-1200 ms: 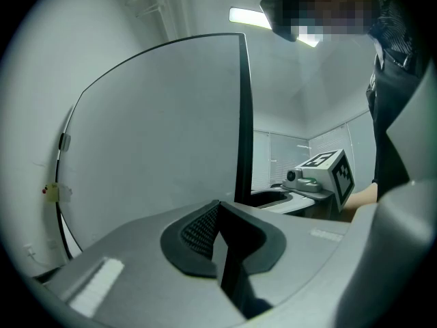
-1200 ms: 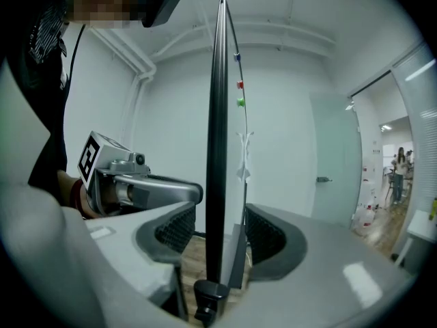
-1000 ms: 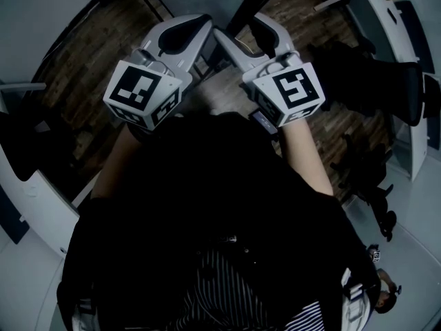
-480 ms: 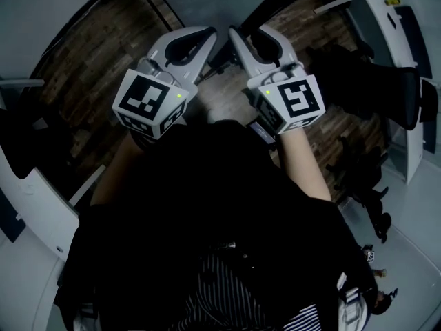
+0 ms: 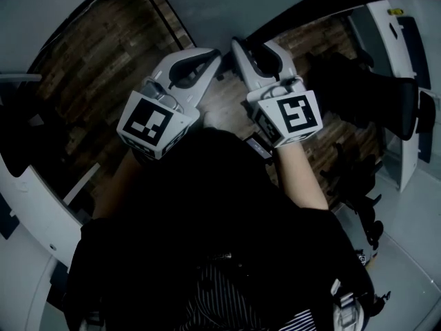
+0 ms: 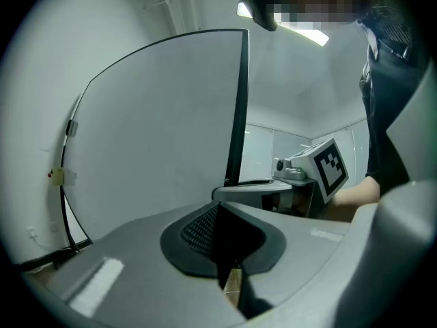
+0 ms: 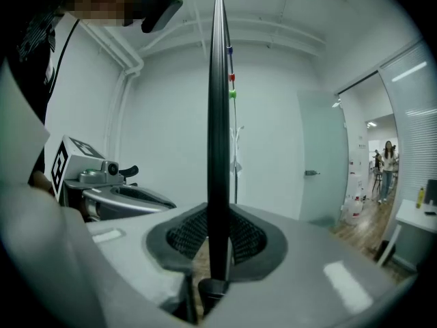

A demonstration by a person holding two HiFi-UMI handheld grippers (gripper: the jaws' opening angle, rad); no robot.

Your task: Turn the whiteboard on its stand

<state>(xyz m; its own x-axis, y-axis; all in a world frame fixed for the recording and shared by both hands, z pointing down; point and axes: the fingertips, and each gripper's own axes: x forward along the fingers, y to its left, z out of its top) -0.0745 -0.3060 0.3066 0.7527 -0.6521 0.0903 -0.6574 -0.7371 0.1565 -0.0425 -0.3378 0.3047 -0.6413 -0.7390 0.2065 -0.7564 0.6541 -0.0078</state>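
The whiteboard point(image 5: 227, 5) is a pale grey panel with a thin black frame, seen from above at the top of the head view. Both grippers reach its near edge side by side. My left gripper point(image 5: 210, 57) sits at the frame; in the left gripper view the board's face point(image 6: 157, 128) fills the left half and its black frame point(image 6: 237, 108) runs down into the left gripper point(image 6: 225, 251), whose pads close round it. In the right gripper view the frame point(image 7: 218, 115) stands edge-on between the pads of my right gripper point(image 7: 217, 251), whose jaws are closing against it.
Dark wooden floor lies under the board. Black office chairs point(image 5: 372, 88) and a white cabinet point(image 5: 406, 81) stand at the right, a white desk point(image 5: 27, 198) at the left. A door point(image 7: 314, 162) and a distant person point(image 7: 388, 166) show beyond the board.
Both grippers have moved forward and closer together at the board's edge. The right jaws have narrowed round the frame.
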